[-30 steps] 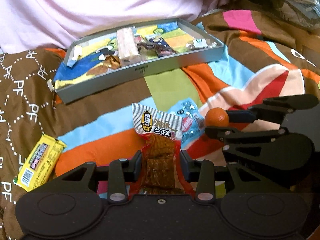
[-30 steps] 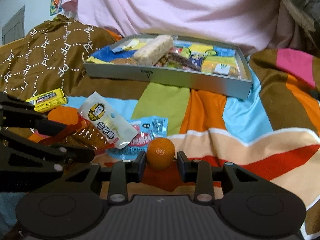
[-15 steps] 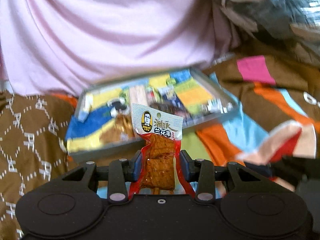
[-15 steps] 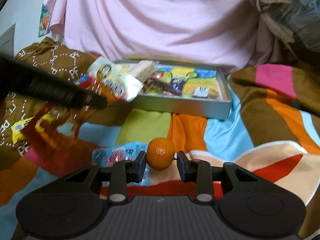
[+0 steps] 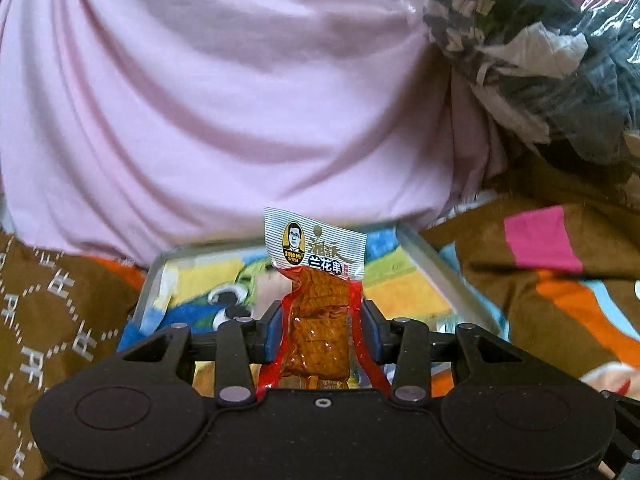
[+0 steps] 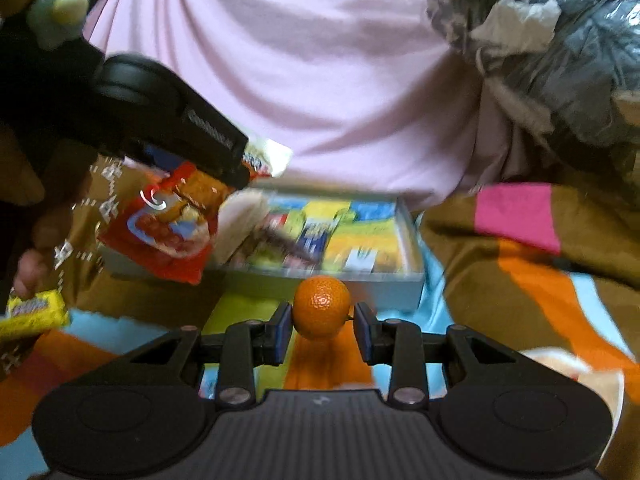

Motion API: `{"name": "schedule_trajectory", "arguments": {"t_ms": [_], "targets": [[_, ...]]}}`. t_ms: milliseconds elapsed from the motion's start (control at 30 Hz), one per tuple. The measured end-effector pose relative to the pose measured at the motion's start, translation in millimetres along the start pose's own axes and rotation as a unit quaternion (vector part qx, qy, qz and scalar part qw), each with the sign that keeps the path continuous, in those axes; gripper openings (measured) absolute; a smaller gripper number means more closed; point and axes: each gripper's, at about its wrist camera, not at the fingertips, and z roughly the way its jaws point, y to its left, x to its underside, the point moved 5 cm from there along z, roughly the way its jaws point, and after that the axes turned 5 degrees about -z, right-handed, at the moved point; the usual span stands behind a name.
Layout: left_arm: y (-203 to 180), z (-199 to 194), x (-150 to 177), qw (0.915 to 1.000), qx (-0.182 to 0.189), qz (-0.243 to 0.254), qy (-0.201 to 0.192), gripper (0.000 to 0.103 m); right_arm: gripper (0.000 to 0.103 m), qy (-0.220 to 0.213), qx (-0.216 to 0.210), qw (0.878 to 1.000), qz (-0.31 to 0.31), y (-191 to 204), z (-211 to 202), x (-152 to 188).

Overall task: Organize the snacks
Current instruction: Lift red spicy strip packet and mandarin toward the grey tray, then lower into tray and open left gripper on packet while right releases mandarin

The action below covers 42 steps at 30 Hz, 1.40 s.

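Observation:
My left gripper (image 5: 322, 334) is shut on a red-edged snack packet (image 5: 318, 300) with a white printed top, held upright in front of the grey tray (image 5: 434, 268). In the right wrist view that left gripper (image 6: 236, 168) hangs above the tray's left end, the packet (image 6: 160, 224) dangling under it. My right gripper (image 6: 320, 326) is shut on a small orange (image 6: 321, 312), lifted off the striped blanket just short of the tray's near wall (image 6: 384, 284). Several wrapped snacks (image 6: 312, 236) lie blurred inside the tray.
A yellow snack bar (image 6: 34, 314) lies on the blanket at the left. A pink cloth mound (image 5: 224, 100) rises behind the tray. A plastic bag of clothes (image 6: 560, 52) sits at the back right. A hand (image 6: 32, 264) shows at the left edge.
The left gripper has lifted the packet off the blanket and carried it forward to the tray. The right gripper has raised the orange slightly and tilted up toward the tray.

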Motion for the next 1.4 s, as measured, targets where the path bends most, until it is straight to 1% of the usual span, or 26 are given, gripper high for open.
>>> {"name": "schedule_trajectory", "arguments": {"t_ms": [67,133,300,467,633,767,900,1000,1067,1200,1300,1367,1400], "targets": [[-3,5,-6,0.9999,0.001,0.006,-0.016,0.043,0.038,-0.02,0.011,1.0,0.0,-4,7,-6],[-5,11,-13,0.9994,0.0,0.012,-0.031,0.044,0.038,-0.028,0.022,0.999,-0.004,-6,15,-10],[-2,31,-22,0.999,-0.01,0.009,-0.043,0.044,0.038,-0.042,0.036,0.998,-0.014,-2,43,-13],[3,56,-20,0.9991,-0.021,0.005,-0.038,0.045,0.038,-0.046,0.029,0.998,-0.012,6,60,-12],[8,78,-14,0.9991,-0.03,-0.015,-0.025,0.045,0.038,-0.033,0.024,0.999,-0.005,9,72,-5],[9,89,-10,0.9987,-0.033,-0.035,-0.015,0.045,0.038,-0.032,0.02,0.999,0.0,9,73,-3],[6,94,-6,0.9987,-0.032,-0.04,-0.006,0.046,0.039,-0.03,0.017,0.999,0.004,8,73,-3],[5,97,-4,0.9983,-0.025,-0.052,0.007,0.048,0.039,-0.028,0.017,0.999,0.006,8,74,-4],[6,99,-2,0.9974,-0.022,-0.067,0.016,0.051,0.042,-0.028,0.018,0.999,0.004,8,74,-4],[7,97,-3,0.997,-0.021,-0.074,0.014,0.052,0.045,-0.025,0.02,0.999,0.008,7,74,-4],[6,95,-6,0.9972,-0.021,-0.071,0.012,0.059,0.048,-0.026,0.02,0.999,0.008,7,73,-5],[6,92,-8,0.9973,-0.023,-0.07,0.007,0.067,0.054,-0.027,0.022,0.999,0.007,7,73,-6],[6,90,-9,0.9973,-0.024,-0.07,0.005,0.068,0.055,-0.028,0.022,0.999,0.007,7,72,-7]]}}
